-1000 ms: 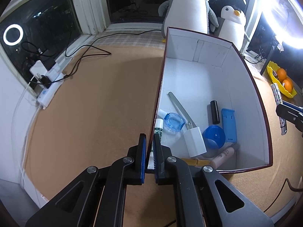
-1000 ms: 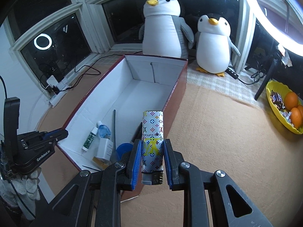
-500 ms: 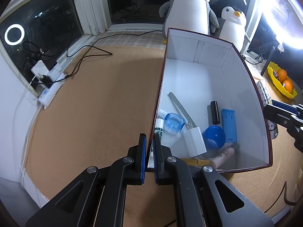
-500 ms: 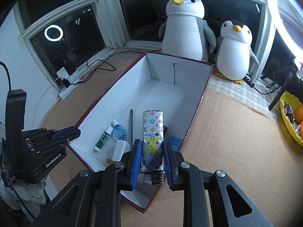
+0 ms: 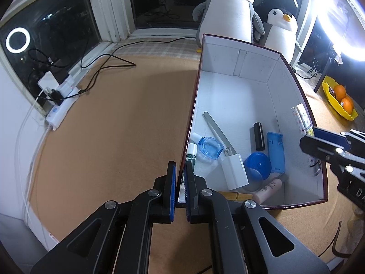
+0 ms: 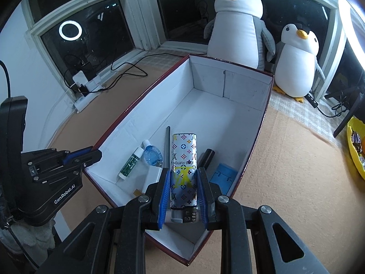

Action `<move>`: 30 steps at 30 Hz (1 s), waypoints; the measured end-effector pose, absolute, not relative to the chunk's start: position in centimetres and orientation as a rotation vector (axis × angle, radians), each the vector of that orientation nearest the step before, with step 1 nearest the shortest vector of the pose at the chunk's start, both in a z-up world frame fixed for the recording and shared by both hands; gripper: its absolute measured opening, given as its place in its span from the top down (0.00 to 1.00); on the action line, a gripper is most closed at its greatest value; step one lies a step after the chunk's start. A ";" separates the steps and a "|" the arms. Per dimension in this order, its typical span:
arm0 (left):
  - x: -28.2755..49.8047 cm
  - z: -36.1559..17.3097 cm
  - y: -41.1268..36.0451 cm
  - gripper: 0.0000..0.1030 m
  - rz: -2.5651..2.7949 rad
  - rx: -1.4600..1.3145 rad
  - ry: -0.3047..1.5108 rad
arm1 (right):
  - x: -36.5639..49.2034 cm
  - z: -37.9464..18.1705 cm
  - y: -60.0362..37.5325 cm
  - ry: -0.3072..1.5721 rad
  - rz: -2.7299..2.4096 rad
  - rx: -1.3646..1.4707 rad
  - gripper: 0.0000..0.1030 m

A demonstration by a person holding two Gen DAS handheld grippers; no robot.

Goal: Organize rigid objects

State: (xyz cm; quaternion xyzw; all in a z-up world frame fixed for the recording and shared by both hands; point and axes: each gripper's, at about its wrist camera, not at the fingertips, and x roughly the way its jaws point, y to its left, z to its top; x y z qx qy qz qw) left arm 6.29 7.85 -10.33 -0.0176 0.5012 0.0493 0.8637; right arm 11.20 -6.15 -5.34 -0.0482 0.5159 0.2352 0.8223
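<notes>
1. Your right tool [image 6: 183, 196] has carried the patterned lighter [image 6: 183, 169] from beside the box [image 6: 262, 123] to above its near end. Its jaws have just been opening slightly, the lighter between them and apparently still touching the pads.
2. Your left tool [image 5: 180, 180] stays clamped narrow on the box's wall, steadying it.
3. The drop looks imminent; the lighter should land among the items already inside.

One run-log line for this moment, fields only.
left claw: shut on box wall | right claw: holds patterned lighter over box, easing open | phase: about to drop
</notes>
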 end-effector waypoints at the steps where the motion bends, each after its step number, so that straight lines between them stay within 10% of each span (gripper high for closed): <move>1: 6.3 -10.3 7.8 0.95 0.103 -0.037 1.051 | 11.2 -5.4 -6.1 1.100 0.502 -0.108 0.72; 22: 5.7 -8.4 7.9 0.88 0.126 -0.021 0.986 | 10.2 -3.1 -7.6 1.043 0.473 -0.075 0.62; 30: 4.8 -5.8 7.1 0.69 0.109 -0.040 0.923 | 9.1 -1.4 -9.3 1.002 0.427 -0.050 0.50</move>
